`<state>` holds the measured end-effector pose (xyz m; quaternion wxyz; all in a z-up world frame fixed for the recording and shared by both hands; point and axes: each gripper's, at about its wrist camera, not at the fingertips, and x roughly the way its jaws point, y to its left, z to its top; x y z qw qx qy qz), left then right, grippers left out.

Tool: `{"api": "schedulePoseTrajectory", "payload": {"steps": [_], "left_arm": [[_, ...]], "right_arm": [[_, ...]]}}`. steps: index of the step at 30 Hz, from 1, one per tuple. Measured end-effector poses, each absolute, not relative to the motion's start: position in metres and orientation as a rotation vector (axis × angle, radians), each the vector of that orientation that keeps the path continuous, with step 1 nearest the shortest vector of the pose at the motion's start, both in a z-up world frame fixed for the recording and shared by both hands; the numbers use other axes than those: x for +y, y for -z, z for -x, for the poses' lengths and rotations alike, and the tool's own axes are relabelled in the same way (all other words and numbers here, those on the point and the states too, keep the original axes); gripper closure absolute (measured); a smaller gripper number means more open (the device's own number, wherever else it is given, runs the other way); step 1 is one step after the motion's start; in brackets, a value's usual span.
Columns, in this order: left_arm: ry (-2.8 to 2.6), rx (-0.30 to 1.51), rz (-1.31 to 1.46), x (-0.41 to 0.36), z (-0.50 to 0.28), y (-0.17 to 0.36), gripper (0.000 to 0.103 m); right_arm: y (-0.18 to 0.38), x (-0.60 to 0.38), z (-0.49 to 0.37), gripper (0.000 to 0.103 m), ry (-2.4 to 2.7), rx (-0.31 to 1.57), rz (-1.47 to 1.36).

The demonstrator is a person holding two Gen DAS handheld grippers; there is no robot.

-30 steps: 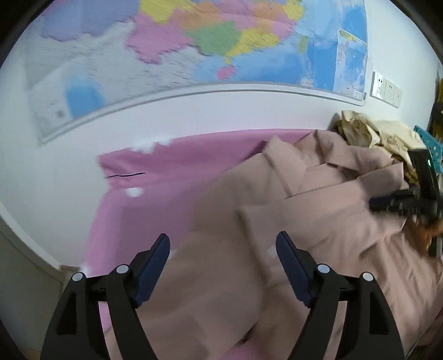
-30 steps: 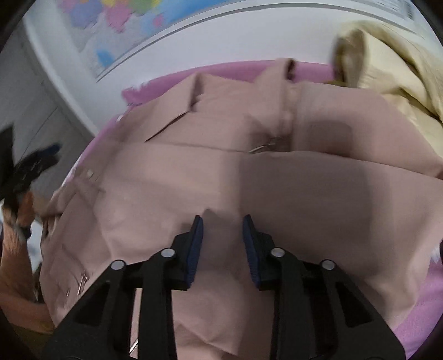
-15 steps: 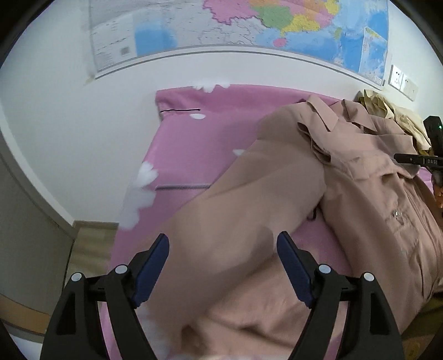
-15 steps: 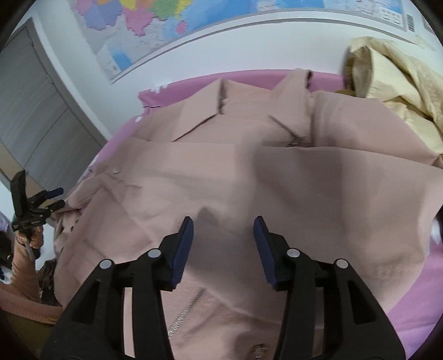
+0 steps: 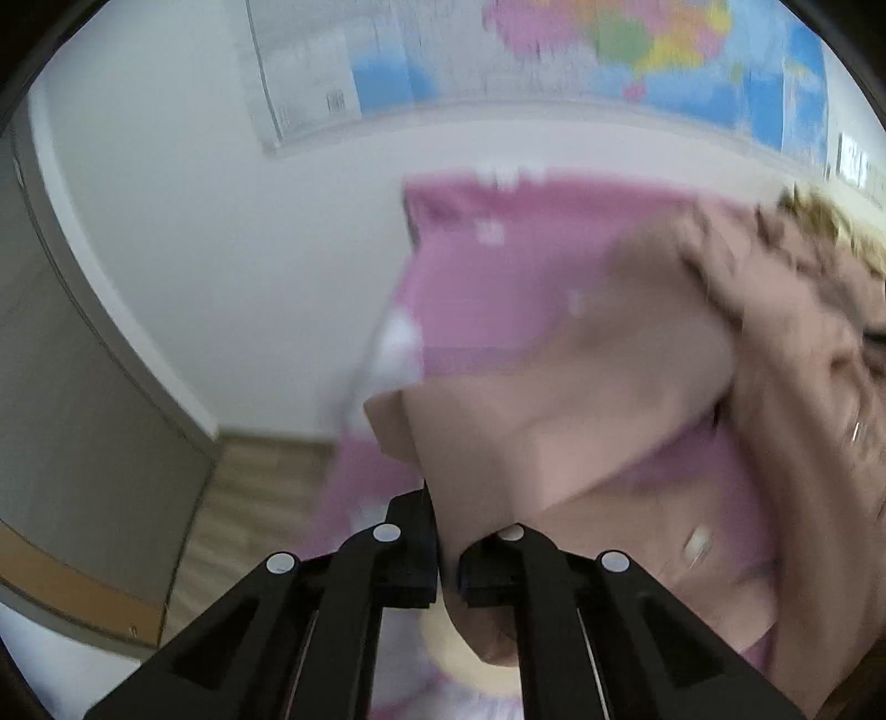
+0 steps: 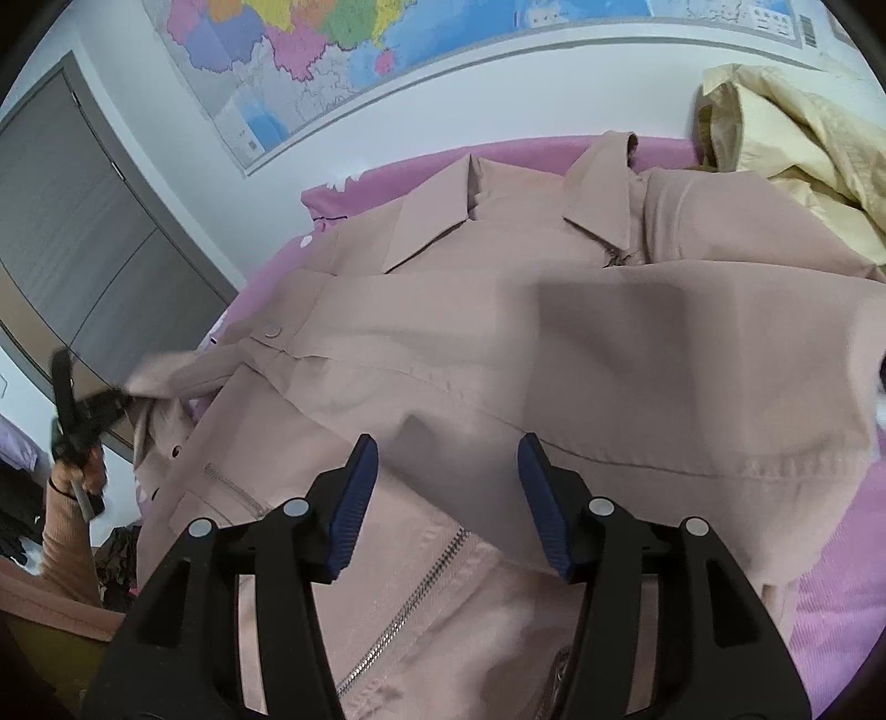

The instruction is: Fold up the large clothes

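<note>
A dusty-pink zip jacket (image 6: 498,343) lies spread on a pink bedsheet (image 6: 841,587), collar toward the wall. One sleeve is folded across its chest. My left gripper (image 5: 448,559) is shut on the end of the other sleeve (image 5: 554,410) and holds it lifted off the bed; it also shows at the far left of the right wrist view (image 6: 88,415). My right gripper (image 6: 448,498) is open and empty, just above the folded sleeve and the zipper (image 6: 404,603).
A pile of cream-yellow clothes (image 6: 792,149) lies at the head of the bed by the wall. A wall map (image 6: 387,50) hangs above. Grey wardrobe doors (image 6: 83,238) and wooden floor (image 5: 249,498) lie to the left of the bed.
My left gripper has gone from wide open to shut on the sleeve end and is moving, the view blurred. My right gripper has opened wider and drawn back slightly.
</note>
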<state>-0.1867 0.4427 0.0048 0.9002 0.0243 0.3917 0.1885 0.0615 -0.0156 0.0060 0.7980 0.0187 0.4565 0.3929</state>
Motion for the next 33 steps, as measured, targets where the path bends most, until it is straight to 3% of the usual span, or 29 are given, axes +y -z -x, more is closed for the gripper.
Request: {"api": "schedulePoseTrajectory", "payload": {"steps": [4,9,12,16,20,21,22,23,26,27,30,33], "left_arm": [[-0.321,0.622,-0.144,0.411,0.161,-0.080,0.100],[-0.104,0.521,-0.272,0.334,0.109,-0.123,0.093],[0.010,0.538,-0.334,0.286,0.073,-0.111,0.092],[0.154,0.680,-0.341,0.236,0.021,-0.064,0.080],[0.204,0.809,-0.302,0.221,-0.007,-0.021,0.080],[0.199,0.810,-0.294,0.223,-0.006,-0.018,0.077],[0.197,0.795,-0.261,0.229,-0.001,-0.020,0.060],[0.196,0.780,-0.236,0.234,0.002,-0.023,0.052],[0.206,0.659,-0.111,0.263,0.028,-0.047,0.036],[0.203,0.641,-0.083,0.270,0.034,-0.052,0.025],[0.185,0.634,-0.029,0.291,0.046,-0.054,0.024],[0.142,0.750,-0.005,0.306,0.039,-0.029,0.024]], "right_arm": [[-0.016,-0.028,-0.055,0.050,-0.839,0.949,-0.067],[-0.025,-0.045,-0.047,0.049,-0.828,0.917,-0.095],[-0.024,-0.057,-0.043,0.049,-0.809,0.916,-0.117],[-0.018,-0.068,-0.040,0.049,-0.784,0.929,-0.133],[-0.013,-0.078,-0.038,0.047,-0.777,0.943,-0.157],[-0.012,-0.079,-0.038,0.047,-0.776,0.945,-0.161],[-0.011,-0.080,-0.038,0.046,-0.778,0.946,-0.165],[-0.010,-0.081,-0.038,0.046,-0.781,0.945,-0.170],[-0.008,-0.080,-0.039,0.045,-0.793,0.945,-0.182],[-0.007,-0.078,-0.039,0.045,-0.801,0.946,-0.186],[-0.004,-0.074,-0.041,0.045,-0.823,0.950,-0.195],[-0.003,-0.064,-0.041,0.044,-0.865,0.953,-0.201]]}}
